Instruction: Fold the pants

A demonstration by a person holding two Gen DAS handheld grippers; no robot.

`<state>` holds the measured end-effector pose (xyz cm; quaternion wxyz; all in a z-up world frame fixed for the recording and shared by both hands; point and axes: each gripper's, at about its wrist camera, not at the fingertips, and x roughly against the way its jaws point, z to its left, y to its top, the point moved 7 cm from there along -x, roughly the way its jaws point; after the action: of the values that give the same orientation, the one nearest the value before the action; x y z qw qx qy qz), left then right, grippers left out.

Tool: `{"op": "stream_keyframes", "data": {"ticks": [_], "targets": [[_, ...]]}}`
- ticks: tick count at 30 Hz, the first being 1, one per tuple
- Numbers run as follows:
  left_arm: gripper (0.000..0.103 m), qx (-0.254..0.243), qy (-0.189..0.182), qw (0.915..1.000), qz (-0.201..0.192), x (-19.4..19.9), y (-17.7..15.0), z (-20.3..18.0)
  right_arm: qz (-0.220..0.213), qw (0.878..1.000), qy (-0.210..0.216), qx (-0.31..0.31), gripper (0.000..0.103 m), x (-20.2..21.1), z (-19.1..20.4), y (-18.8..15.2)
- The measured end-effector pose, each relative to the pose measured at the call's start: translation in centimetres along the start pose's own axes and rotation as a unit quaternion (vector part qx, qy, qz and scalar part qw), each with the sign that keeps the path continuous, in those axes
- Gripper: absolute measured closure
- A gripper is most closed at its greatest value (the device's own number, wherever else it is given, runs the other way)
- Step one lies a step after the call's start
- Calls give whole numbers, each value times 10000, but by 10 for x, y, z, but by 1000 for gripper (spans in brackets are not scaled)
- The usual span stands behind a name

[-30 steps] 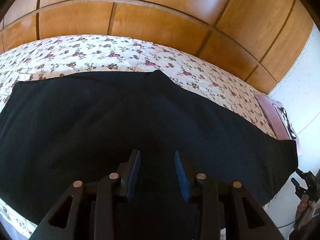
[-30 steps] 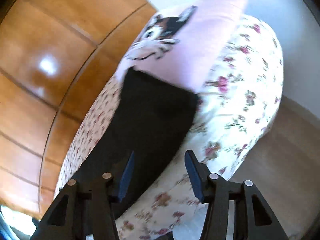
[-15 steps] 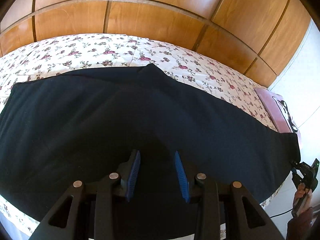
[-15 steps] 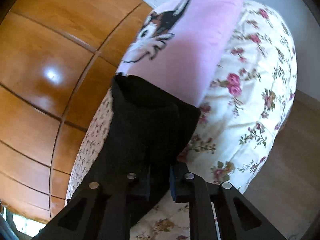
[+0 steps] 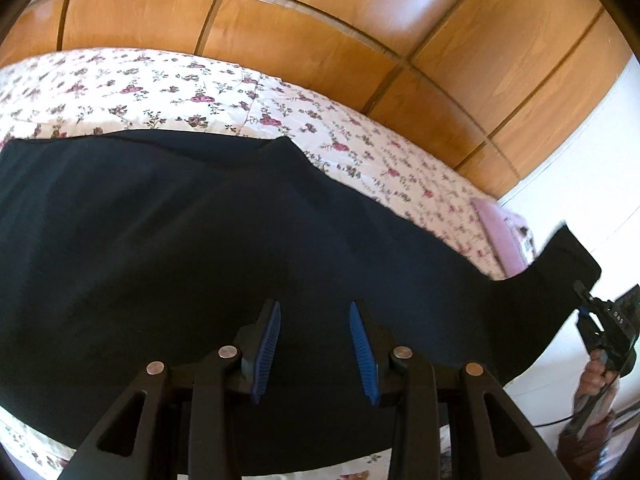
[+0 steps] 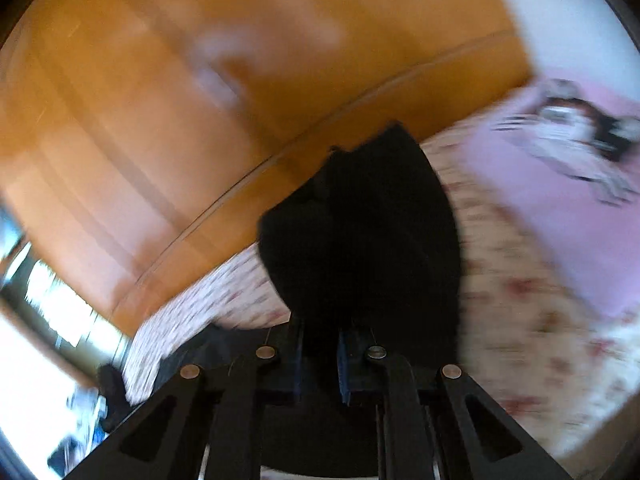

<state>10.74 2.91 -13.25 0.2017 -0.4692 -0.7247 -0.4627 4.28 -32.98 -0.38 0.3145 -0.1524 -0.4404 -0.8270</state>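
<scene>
Black fabric pants [image 5: 224,248] spread flat across white floral-print bedspread [image 5: 192,92], wooden panelled wall [image 5: 320,32] behind. Left gripper [image 5: 314,344] held above pants, blue-padded jaws wide apart, nothing gripped. Right gripper [image 6: 319,364] jaws pinched nearly together on pant-leg hem; hem end lifted off bedspread, seen raised at right edge. Pink rectangular pillow [image 6: 568,208] near hem. Right view motion-blurred.

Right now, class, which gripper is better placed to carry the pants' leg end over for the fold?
The right gripper: it is shut on the black pants at the raised leg end. The left gripper is open above the middle, gripping nothing.
</scene>
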Motion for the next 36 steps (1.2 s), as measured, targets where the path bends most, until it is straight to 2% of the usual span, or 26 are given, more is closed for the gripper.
{"op": "stream_keyframes", "data": {"ticks": [3, 5, 8, 12, 15, 16, 17, 18, 22, 24, 27, 30, 31, 32, 33, 34, 36], "targets": [[67, 270, -285, 9992, -16, 7, 3, 6, 654, 9946, 566, 572, 90, -53, 69, -30], [67, 423, -415, 9982, -50, 11, 5, 12, 1087, 9873, 688, 927, 90, -83, 100, -57], [67, 674, -588, 9960, -57, 17, 7, 23, 1743, 9724, 687, 1391, 90, -122, 128, -103], [66, 1018, -950, 9903, -53, 23, 9, 34, 2251, 9516, 234, 2079, 89, -148, 129, -147], [57, 1153, -1223, 9858, -11, 24, 10, 35, 2235, 9448, 282, 2379, 79, -143, 131, -153], [55, 1200, -1388, 9830, 47, 22, 11, 33, 2273, 9439, 429, 2355, 73, -141, 133, -152], [53, 1228, -1508, 9809, 94, 21, 11, 30, 2311, 9438, 606, 2285, 60, -137, 134, -151], [49, 1253, -1639, 9784, 155, 18, 11, 25, 2299, 9439, 682, 2270, 55, -131, 133, -151], [33, 1319, -2037, 9694, 374, 9, 13, 6, 2193, 9481, 671, 2202, 55, -105, 123, -146], [32, 1392, -2072, 9670, 517, 1, 13, 1, 2053, 9549, 502, 2084, 55, -77, 104, -141], [32, 1411, -1924, 9682, 748, -14, 9, -3, 1853, 9650, 102, 1852, 54, -40, 74, -134], [34, 1230, -1646, 9731, 1040, -27, 2, -10, 1723, 9702, -497, 1631, 54, -10, 37, -128], [39, 1132, -1593, 9747, 1081, -29, 1, -13, 1718, 9696, -728, 1585, 54, -4, 25, -130], [45, 1048, -1582, 9757, 1093, -30, 0, -16, 1752, 9680, -932, 1535, 54, -1, 13, -133], [62, 887, -1571, 9775, 1096, -30, -1, -22, 1805, 9662, -1102, 1478, 54, 1, 3, -138], [72, 745, -1513, 9801, 1051, -30, 0, -26, 1852, 9639, -1258, 1443, 54, -1, -6, -144], [77, 523, -1444, 9837, 941, -28, 1, -33, 1914, 9592, -1479, 1466, 54, -9, -15, -156]]}}
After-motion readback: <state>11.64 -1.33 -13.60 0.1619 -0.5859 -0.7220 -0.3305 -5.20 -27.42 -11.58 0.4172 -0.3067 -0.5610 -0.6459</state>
